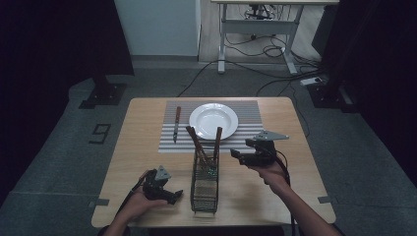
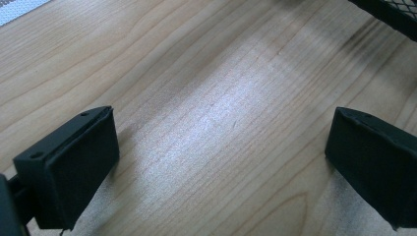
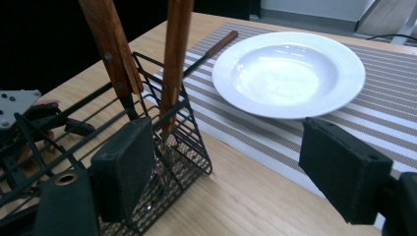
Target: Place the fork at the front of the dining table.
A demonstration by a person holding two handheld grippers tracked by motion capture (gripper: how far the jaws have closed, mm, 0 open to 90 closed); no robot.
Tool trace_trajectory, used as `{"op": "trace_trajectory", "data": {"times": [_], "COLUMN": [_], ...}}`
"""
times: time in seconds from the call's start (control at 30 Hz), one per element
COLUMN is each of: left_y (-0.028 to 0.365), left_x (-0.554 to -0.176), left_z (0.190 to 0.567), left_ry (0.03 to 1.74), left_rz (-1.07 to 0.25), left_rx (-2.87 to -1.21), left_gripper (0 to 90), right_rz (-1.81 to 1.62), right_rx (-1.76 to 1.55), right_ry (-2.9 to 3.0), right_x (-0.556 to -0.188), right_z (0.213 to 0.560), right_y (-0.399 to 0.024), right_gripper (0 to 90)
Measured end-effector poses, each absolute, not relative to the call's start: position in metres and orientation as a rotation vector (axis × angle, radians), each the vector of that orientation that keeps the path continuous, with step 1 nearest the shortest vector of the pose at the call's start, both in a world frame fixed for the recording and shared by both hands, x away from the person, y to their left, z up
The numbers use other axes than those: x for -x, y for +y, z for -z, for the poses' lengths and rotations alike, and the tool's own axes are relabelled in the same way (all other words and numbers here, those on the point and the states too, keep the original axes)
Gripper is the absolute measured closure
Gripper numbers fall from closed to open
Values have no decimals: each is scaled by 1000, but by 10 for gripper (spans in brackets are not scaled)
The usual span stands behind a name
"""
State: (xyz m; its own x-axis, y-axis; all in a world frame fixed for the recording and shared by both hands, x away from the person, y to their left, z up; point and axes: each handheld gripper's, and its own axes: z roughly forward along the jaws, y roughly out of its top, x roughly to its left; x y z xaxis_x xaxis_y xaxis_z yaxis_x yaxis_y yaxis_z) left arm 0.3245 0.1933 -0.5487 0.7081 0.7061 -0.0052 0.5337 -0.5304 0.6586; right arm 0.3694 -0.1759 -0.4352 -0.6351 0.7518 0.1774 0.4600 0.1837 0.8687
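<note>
From the high view I see a wooden table (image 1: 275, 196) with a white plate (image 1: 213, 120) on a striped placemat (image 1: 246, 110), a knife (image 1: 176, 124) left of the plate, a black wire basket (image 1: 204, 184) holding wooden-handled utensils (image 1: 195, 140), my left gripper (image 1: 169, 194) just left of the basket and my right gripper (image 1: 241, 155) just right of it. In my left gripper view, the jaws stand wide apart over bare wood, holding nothing. In my right gripper view, the jaws are also wide apart and empty, the basket (image 3: 187, 147) beside the left jaw and the plate (image 3: 287, 73) ahead.

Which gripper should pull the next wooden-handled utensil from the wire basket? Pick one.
Right. The right gripper is open beside the wooden handles rising from the wire basket. The left gripper is open, low over bare table near the basket's front end.
</note>
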Motion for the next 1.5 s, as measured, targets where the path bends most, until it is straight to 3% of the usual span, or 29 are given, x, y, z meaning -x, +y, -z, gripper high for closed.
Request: {"op": "trace_trajectory", "data": {"times": [1.5], "left_y": [193], "left_x": [-324], "left_z": [549], "left_ry": [938], "left_rz": [-346], "left_rx": [-2266], "left_gripper": [0], "right_rz": [-1433], "right_rx": [-1034], "right_ry": [2243], "right_x": [-408], "right_z": [435], "right_y": [-114], "right_gripper": [302]}}
